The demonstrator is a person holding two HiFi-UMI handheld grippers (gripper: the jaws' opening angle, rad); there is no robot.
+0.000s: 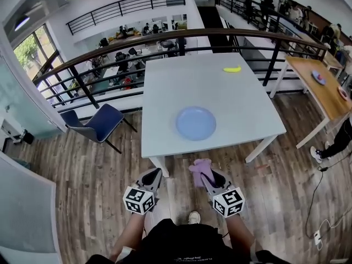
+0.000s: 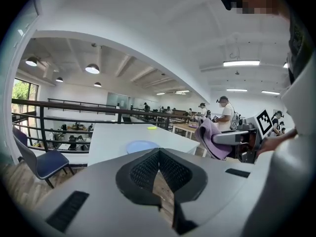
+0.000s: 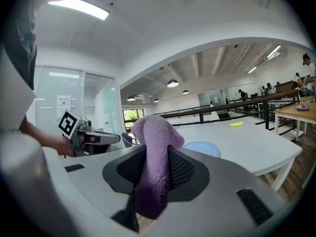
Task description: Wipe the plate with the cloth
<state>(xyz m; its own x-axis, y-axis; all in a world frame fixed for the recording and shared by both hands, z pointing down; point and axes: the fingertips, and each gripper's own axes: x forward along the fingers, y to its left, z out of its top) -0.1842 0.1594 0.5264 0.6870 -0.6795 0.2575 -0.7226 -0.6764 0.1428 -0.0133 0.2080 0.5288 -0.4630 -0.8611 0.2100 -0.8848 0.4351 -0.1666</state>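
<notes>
One plate, round, pale blue and shallow-rimmed, lay flat on the white desk. It sat closer to the desk's near edge than to its far edge, roughly midway between the left and right edges.

The cloth was purple, with a fuzzy nap, and bunched into a thick fold. It was not on the desk. It was clamped between the jaws of the right gripper, with a rounded lump standing above the black ribbed pads and a tail hanging below them.

The left gripper had its jaws pressed together, with nothing between them.

Both grippers were held level side by side, short of the desk's near edge and over the wooden floor. Their tips pointed toward the desk. The plate lay beyond that edge, well apart from both pairs of fingers and from the cloth.

A small yellow object rested near the desk's far right corner. A blue chair stood off the desk's left edge.
</notes>
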